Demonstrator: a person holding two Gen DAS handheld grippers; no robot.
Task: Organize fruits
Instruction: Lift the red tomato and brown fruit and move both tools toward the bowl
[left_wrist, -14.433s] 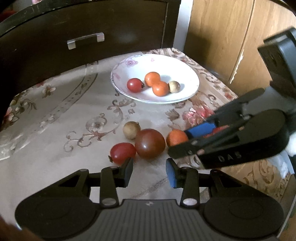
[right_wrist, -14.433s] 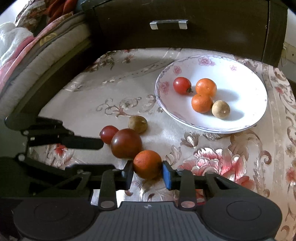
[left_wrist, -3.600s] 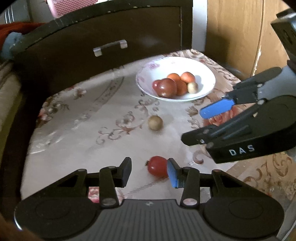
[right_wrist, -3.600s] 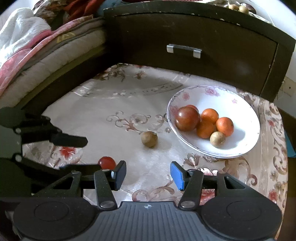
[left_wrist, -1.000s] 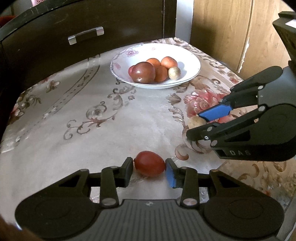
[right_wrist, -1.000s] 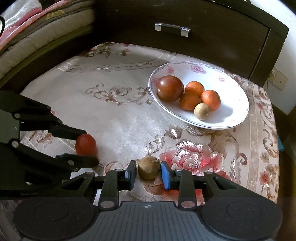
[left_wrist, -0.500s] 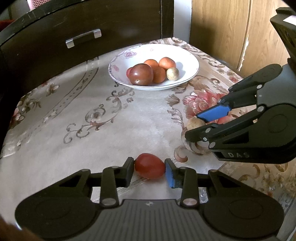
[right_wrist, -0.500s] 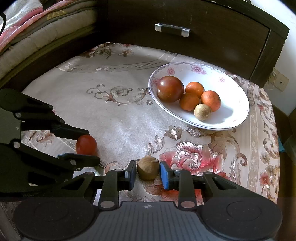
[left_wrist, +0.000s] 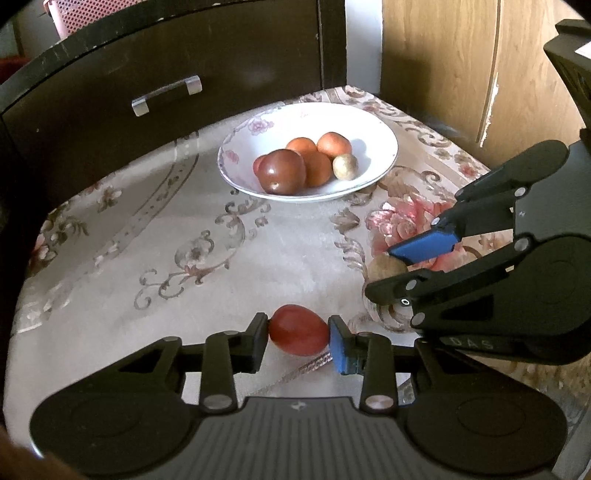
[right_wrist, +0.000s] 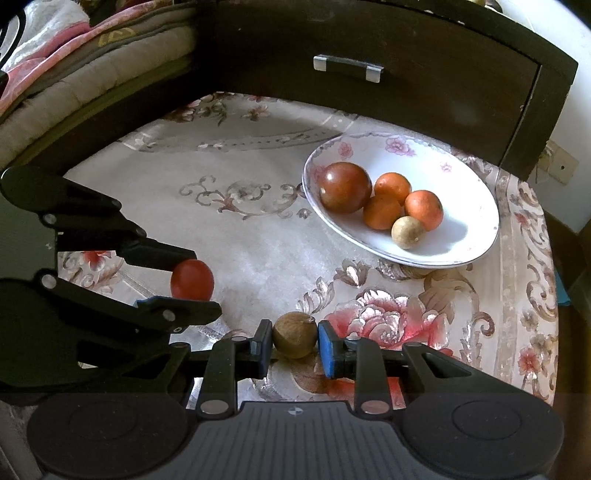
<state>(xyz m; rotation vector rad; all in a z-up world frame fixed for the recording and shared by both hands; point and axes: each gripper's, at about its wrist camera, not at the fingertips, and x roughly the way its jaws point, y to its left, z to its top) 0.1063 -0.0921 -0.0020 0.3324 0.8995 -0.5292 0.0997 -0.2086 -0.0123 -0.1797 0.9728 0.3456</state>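
My left gripper (left_wrist: 298, 334) is shut on a small red tomato (left_wrist: 298, 329), held just above the floral cloth. The same tomato (right_wrist: 192, 279) shows in the right wrist view between the left gripper's fingers. My right gripper (right_wrist: 293, 341) is shut on a round brown fruit (right_wrist: 294, 334), seen as the brown fruit (left_wrist: 384, 269) at the right of the left wrist view. The white floral bowl (left_wrist: 373, 133) stands at the far side. In the bowl (right_wrist: 476, 221) lie a big dark tomato (right_wrist: 345, 187), three orange fruits (right_wrist: 423, 208) and a brown fruit (right_wrist: 406, 232).
A dark cabinet with a metal drawer handle (right_wrist: 347, 68) rises behind the table. A wooden panel (left_wrist: 461, 66) stands at the right. Folded bedding (right_wrist: 74, 66) lies to the left. The cloth (right_wrist: 240, 236) between the grippers and the bowl is bare.
Both grippers have lifted a little with their fruits since half a second ago. The bowl's contents stay put. Both fruits lay loose on the cloth 3.6 s ago.
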